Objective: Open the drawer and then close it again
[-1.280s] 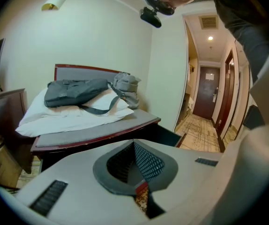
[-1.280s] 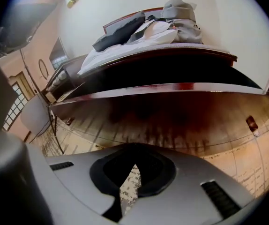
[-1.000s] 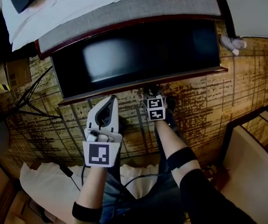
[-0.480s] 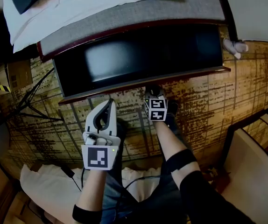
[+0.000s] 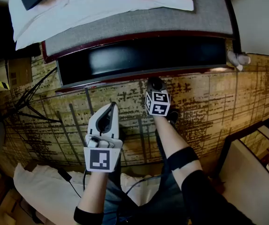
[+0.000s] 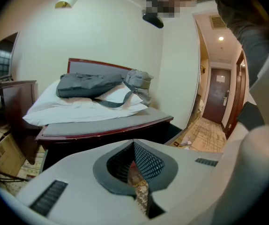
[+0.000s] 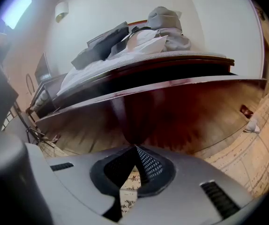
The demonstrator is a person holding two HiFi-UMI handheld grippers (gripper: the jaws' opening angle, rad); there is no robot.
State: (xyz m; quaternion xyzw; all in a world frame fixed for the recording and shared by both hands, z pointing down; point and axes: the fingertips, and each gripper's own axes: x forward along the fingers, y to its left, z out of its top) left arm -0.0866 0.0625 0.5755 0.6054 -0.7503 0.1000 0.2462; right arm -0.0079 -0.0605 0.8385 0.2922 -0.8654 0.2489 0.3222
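The under-bed drawer (image 5: 144, 56) stands partly open, its dark inside showing below the grey mattress edge. Its wooden front panel (image 7: 181, 116) fills the right gripper view. My right gripper (image 5: 154, 84) is shut with nothing between its jaws, and its tip is at the drawer's front edge (image 5: 172, 73); I cannot tell if it touches. In its own view the right gripper (image 7: 134, 147) points at the panel's lower part. My left gripper (image 5: 111, 106) is shut and empty, held back over the patterned carpet, apart from the drawer. The left gripper (image 6: 134, 144) faces the bed.
A white pillow (image 5: 101, 3) with a grey bag (image 6: 97, 83) lies on the bed. A cardboard box (image 5: 16, 72) and cables (image 5: 33, 102) sit at the left. A slipper (image 5: 237, 58) lies at the drawer's right end. White bedding (image 5: 41, 191) is by my legs; furniture (image 5: 256, 172) stands right.
The drawer has slid in under the bed, showing much less of its inside. My right gripper has moved forward with its front edge. The left gripper stays back.
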